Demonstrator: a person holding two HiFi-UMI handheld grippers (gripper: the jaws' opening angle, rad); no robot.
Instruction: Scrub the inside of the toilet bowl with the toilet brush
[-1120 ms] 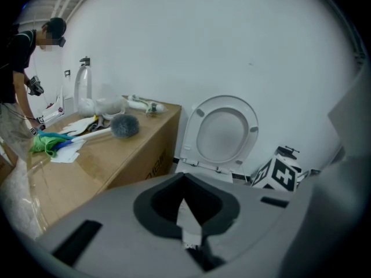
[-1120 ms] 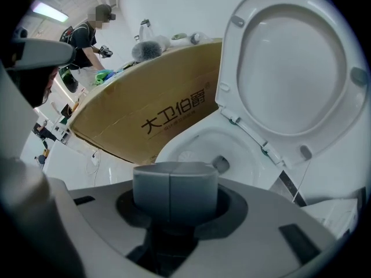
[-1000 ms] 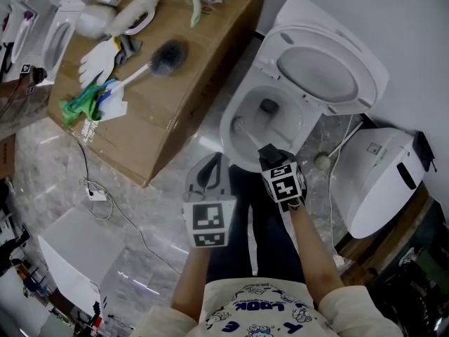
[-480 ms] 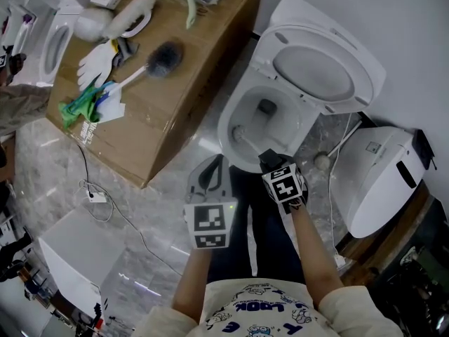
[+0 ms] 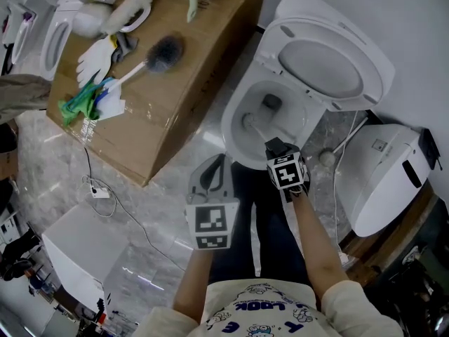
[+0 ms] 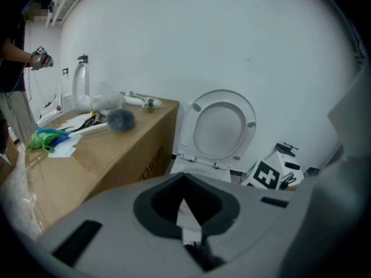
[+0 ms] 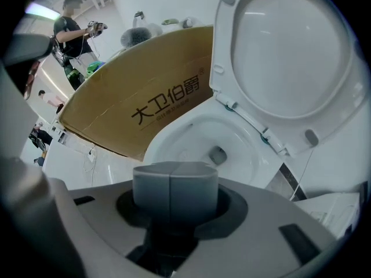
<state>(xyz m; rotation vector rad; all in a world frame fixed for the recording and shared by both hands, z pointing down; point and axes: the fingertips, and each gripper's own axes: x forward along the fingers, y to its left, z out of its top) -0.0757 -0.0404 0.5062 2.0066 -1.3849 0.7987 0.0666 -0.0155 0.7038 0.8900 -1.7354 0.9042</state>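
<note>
My right gripper (image 5: pixel 275 147) is clamped shut on the handle of the toilet brush (image 5: pixel 257 130), and since half a second ago its bristle head has slid a little nearer the drain inside the toilet bowl (image 5: pixel 227 133). The brush's long axis slants from the jaws forward and left, head down in the bowl. My left gripper (image 5: pixel 210 174) hangs closed and empty over the floor, just beside the bowl's rim, with the cardboard box (image 5: pixel 175 107) and a spare brush (image 5: pixel 164 52) further left and the raised lid (image 5: pixel 330 56) behind.
</note>
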